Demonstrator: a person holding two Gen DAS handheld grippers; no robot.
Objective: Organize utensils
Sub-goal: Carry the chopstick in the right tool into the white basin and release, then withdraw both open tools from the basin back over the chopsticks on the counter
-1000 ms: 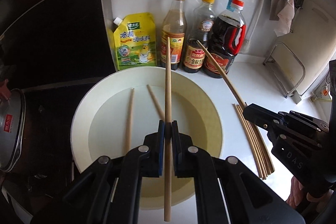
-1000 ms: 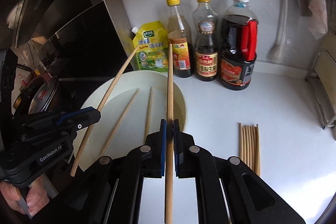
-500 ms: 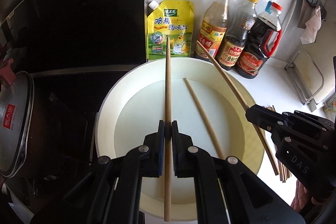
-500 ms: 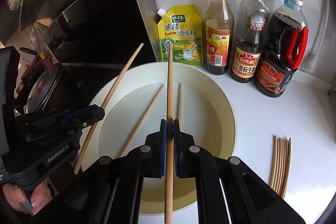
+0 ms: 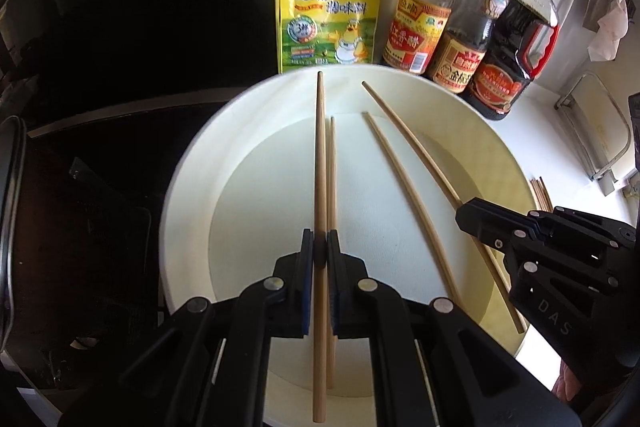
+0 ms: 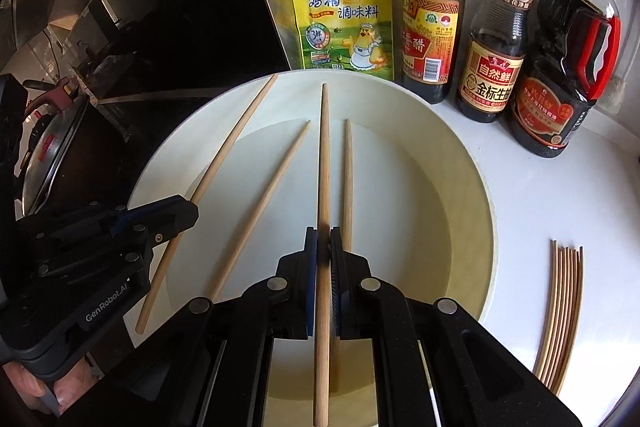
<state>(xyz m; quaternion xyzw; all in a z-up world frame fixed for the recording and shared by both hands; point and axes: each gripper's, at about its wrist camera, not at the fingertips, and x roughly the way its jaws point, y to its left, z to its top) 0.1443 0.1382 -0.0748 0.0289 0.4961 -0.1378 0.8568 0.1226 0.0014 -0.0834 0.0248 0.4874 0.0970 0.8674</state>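
Each gripper pinches one wooden chopstick, jaws pressed tight on the shaft. Left gripper (image 5: 320, 253) holds its chopstick (image 5: 320, 163) over the white bowl (image 5: 192, 187), thin end pointing at the far rim. Right gripper (image 6: 323, 247) holds the other chopstick (image 6: 324, 163) the same way, also above the bowl.

Sticks are plain light wood, round, tapering toward the tip, no markings visible. Two more chopsticks (image 6: 264, 203) lie loose on the bowl floor. A bundle of chopsticks (image 6: 560, 311) lies flat on the white counter (image 6: 560, 195), right of the bowl, apart from it.

Readable text: left gripper body says "GenRobot.AI" (seen from the right wrist), right gripper body shows "DAS". Yellow pouch (image 6: 344, 15) behind the bowl reads 太太乐 鸡精调味料 with a cartoon chicken. Next, a vinegar bottle (image 6: 432, 7) showing 香醋, then a dark bottle (image 6: 496, 27) labelled 自然鲜 金标生抽, then a red-handled soy jug (image 6: 568, 59) (label too small to read).
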